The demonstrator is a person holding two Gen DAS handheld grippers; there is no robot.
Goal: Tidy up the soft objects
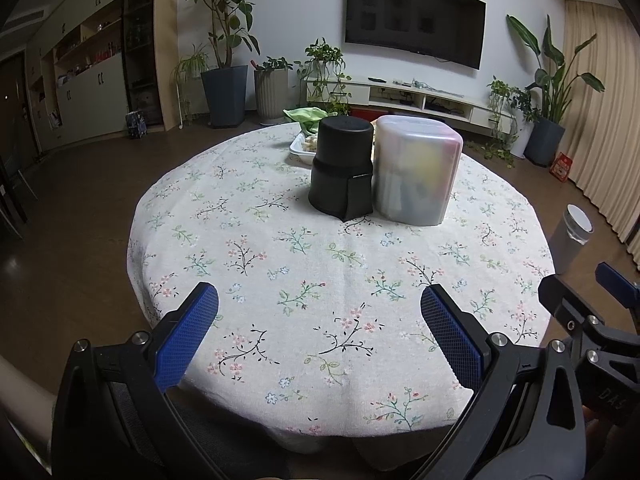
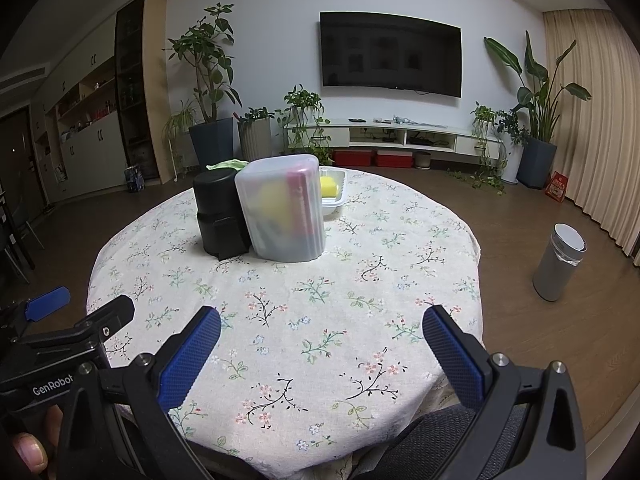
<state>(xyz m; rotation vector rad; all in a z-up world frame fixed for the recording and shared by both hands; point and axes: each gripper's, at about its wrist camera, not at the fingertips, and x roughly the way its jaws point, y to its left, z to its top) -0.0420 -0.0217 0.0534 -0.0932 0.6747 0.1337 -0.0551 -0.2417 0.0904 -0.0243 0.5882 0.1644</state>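
Round floral-clothed table (image 2: 280, 340), far edge: frosted plastic tub (image 2: 282, 208) holding coloured items, yellow sponge (image 2: 329, 187) in white tray (image 2: 339, 200); stage indeterminate; left gripper (image 1: 319, 308), right gripper (image 2: 321, 330) agape, empty.

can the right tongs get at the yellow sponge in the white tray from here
Probably not directly: the translucent container stands in front of the white tray, partly hiding the yellow sponge. The open right tongs would need to go around.
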